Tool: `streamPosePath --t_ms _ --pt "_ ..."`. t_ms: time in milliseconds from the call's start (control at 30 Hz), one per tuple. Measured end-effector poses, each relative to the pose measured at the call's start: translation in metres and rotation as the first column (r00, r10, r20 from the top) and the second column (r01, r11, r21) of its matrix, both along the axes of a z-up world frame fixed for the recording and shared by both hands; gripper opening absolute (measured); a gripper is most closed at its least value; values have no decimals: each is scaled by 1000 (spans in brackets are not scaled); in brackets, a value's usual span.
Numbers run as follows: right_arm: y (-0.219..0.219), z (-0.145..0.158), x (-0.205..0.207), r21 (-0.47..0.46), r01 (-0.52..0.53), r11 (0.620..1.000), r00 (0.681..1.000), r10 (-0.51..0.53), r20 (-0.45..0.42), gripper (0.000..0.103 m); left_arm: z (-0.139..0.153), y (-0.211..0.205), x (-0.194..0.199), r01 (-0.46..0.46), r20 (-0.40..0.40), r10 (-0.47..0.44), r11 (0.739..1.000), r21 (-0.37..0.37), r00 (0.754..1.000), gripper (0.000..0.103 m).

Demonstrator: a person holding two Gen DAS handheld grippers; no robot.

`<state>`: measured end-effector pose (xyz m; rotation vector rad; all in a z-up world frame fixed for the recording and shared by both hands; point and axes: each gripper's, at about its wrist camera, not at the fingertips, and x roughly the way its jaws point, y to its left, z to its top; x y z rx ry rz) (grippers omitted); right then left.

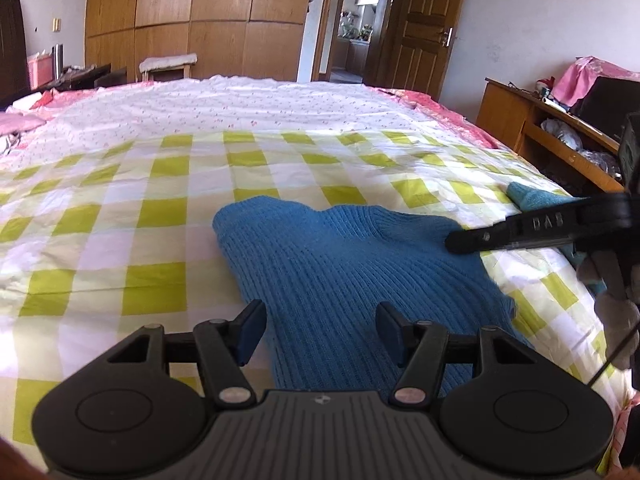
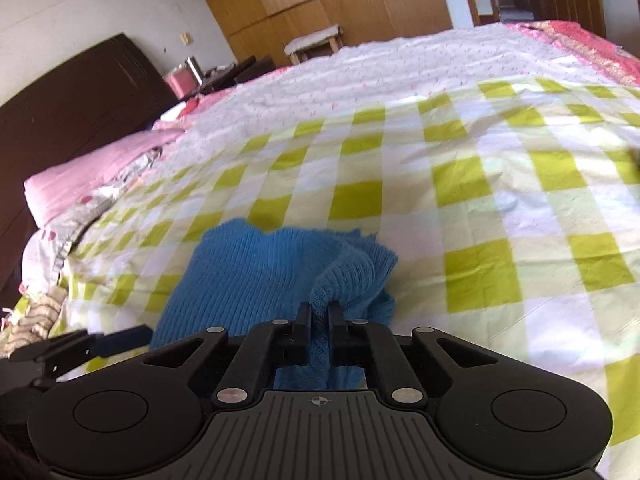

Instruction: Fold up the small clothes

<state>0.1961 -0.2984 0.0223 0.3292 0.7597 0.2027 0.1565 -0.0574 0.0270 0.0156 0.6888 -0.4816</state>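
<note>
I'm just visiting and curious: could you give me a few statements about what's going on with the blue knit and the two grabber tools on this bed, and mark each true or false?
1. The right gripper is pinching a fold of the blue knit garment. True.
2. The left gripper is clamped on the garment. False: its jaws stand apart, with the knit lying below them, not pinched.
3. The garment lies on a green-and-white checked sheet. True.
4. The garment is red. False: it is blue ribbed knit.
5. The wooden door in the background is closed. False: it stands open onto another room.
</note>
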Motion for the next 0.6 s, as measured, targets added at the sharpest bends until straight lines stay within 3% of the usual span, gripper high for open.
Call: streamPosePath --t_ms 133,367,500,600 --pt "-5 -13 8 4 33 999 998 -33 -53 7 -11 -8 -3 13 -36 -12 1000 25 999 64" --pt "-10 3 -31 46 26 999 1000 -26 -8 18 -4 0 -16 -5 -17 5 1000 28 1000 64" --pt "0 0 -53 62 -41 997 998 43 -40 32 -2 5 -27 -15 -14 16 999 31 1000 64" --pt "16 -9 -58 -3 -73 997 996 72 -54 30 -6 3 -33 -20 -24 21 999 41 999 64"
